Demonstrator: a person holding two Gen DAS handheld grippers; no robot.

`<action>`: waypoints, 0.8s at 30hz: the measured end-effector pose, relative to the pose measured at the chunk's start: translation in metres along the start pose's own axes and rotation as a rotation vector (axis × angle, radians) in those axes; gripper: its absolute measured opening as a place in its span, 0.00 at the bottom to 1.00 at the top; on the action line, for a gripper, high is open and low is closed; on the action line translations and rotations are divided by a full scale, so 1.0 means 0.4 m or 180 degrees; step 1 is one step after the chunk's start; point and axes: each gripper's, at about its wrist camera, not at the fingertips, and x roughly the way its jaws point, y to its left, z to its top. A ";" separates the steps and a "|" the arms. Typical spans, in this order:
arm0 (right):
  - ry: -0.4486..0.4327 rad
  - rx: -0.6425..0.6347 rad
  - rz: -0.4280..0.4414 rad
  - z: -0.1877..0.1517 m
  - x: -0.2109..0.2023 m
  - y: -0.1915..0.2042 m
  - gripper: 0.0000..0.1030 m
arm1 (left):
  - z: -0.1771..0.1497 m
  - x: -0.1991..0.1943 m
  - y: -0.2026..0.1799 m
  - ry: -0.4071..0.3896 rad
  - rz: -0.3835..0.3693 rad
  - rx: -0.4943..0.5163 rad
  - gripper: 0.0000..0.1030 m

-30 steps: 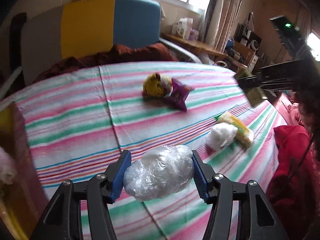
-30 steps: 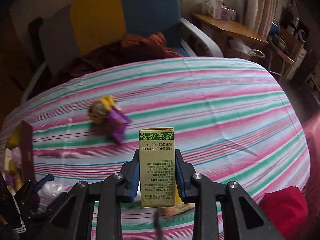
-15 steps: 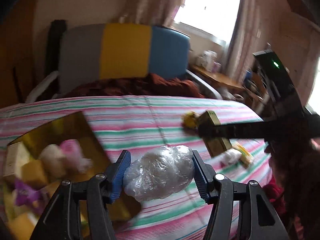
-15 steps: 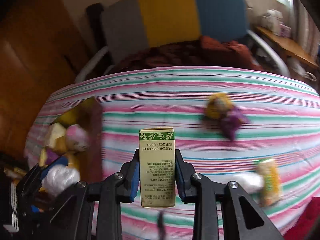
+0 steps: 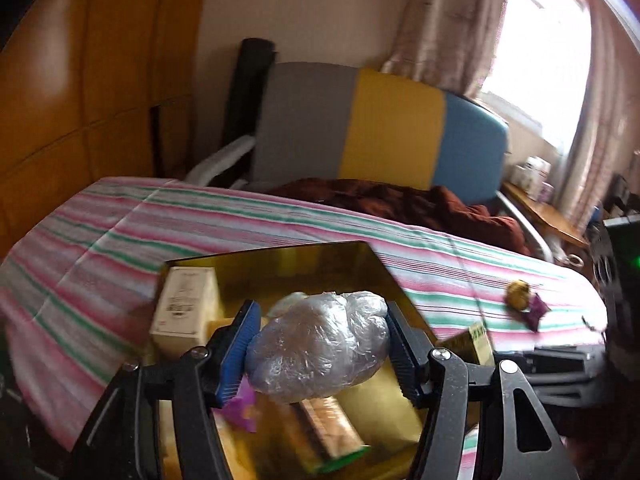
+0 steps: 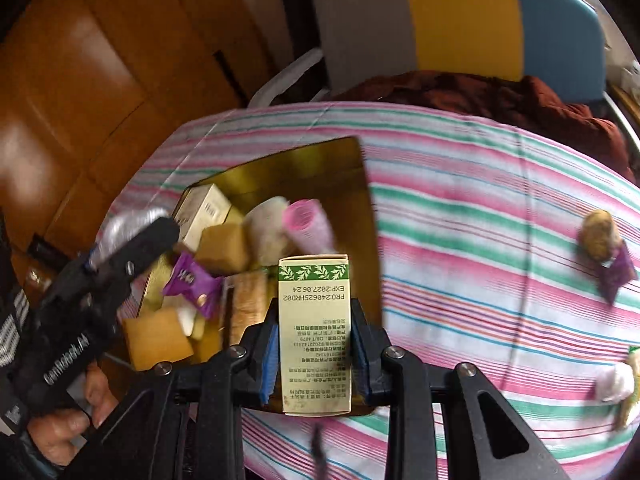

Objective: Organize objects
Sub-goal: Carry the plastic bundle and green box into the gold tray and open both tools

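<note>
The left claw [image 5: 318, 346] grips a crumpled clear plastic bundle [image 5: 320, 344] between its blue pads, held above the gold tray [image 5: 280, 258], which lies just ahead of and beneath it on the striped desk [image 5: 120, 232]. The right claw [image 6: 314, 354] clamps an upright cream carton [image 6: 315, 332] at the tray's near right corner. Far to its right lie a yellow snack [image 6: 599, 234] and a purple packet [image 6: 616, 272], touching.

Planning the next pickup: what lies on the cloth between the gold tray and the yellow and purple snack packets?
Nothing; in the right wrist view, only bare striped cloth separates the gold tray from the snack packets.
</note>
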 end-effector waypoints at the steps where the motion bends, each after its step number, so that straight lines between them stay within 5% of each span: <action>1: 0.0039 -0.0015 -0.0016 -0.001 0.015 0.011 0.30 | -0.001 0.002 0.011 0.0014 0.0040 -0.0024 0.61; 4: 0.0108 0.0009 -0.0033 -0.007 0.036 0.021 0.41 | -0.008 0.000 0.028 0.0032 0.0080 -0.0067 0.64; 13: 0.0116 0.0078 -0.0121 -0.034 0.035 0.025 0.42 | -0.017 -0.020 0.040 -0.0013 0.0135 -0.0095 0.80; 24: -0.0165 0.0027 -0.0556 -0.062 -0.012 0.029 0.43 | -0.029 -0.052 0.027 -0.0029 0.0106 -0.0069 0.85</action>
